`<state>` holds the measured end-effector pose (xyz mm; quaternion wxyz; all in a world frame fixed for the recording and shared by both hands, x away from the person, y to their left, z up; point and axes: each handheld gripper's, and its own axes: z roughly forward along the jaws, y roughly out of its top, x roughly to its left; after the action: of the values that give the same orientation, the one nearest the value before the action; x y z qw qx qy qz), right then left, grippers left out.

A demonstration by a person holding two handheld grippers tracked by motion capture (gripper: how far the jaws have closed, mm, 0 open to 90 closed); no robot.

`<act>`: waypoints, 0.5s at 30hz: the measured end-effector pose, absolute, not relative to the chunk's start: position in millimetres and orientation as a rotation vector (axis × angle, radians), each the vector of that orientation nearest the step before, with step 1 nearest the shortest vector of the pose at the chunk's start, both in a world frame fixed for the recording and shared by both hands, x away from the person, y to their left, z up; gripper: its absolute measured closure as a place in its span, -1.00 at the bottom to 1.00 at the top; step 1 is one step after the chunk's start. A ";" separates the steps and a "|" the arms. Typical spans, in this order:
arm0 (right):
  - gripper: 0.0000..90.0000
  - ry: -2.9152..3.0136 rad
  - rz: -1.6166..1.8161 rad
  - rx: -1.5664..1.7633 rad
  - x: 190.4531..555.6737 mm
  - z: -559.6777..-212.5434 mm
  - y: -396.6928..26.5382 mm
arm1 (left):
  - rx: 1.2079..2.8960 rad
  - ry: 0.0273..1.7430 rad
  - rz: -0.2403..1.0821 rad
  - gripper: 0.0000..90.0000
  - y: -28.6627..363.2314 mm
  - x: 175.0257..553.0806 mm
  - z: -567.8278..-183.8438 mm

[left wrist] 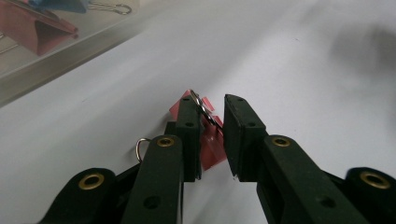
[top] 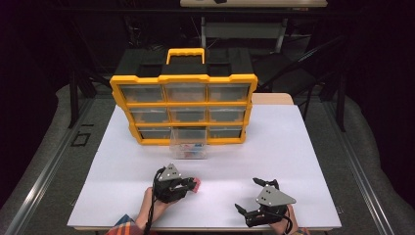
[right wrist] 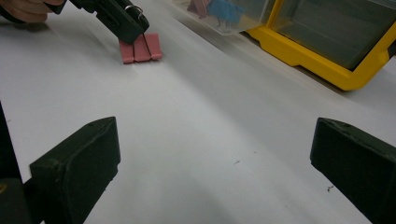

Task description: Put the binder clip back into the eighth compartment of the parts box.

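Observation:
A red binder clip (top: 196,185) lies on the white table (top: 274,147) near the front left. My left gripper (top: 193,184) is down over it. In the left gripper view the clip (left wrist: 212,142) fills the narrow gap between the two jaws of that gripper (left wrist: 211,102), and its wire handle stands up between the tips. The right gripper view shows the same clip (right wrist: 140,49) under the far left gripper (right wrist: 126,21). My right gripper (top: 247,195) rests at the front right, jaws wide apart, with nothing but bare table between them (right wrist: 215,135).
A yellow drawer organizer (top: 183,105) stands upright at the back of the table. A clear drawer (top: 188,149) holding several coloured clips sits on the table just in front of it, also seen as the drawer (left wrist: 46,51) and the drawer (right wrist: 224,16) in the gripper views.

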<state>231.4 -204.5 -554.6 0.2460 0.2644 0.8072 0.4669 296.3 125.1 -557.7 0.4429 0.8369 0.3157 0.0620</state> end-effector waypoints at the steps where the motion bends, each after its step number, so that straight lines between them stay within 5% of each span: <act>1: -0.98 2.201 1.277 0.722 231.5 -554.9 -204.2 | 2.076 0.784 0.150 0.71 125.1 296.4 -557.6; 15: -0.98 2.198 1.272 0.720 231.1 -554.2 -204.9 | 1.989 0.768 0.062 0.96 124.6 296.2 -553.9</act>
<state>231.1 -204.9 -554.2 0.2483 0.2641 0.8066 0.4668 296.2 124.6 -553.9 0.4833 0.8163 0.3153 0.0253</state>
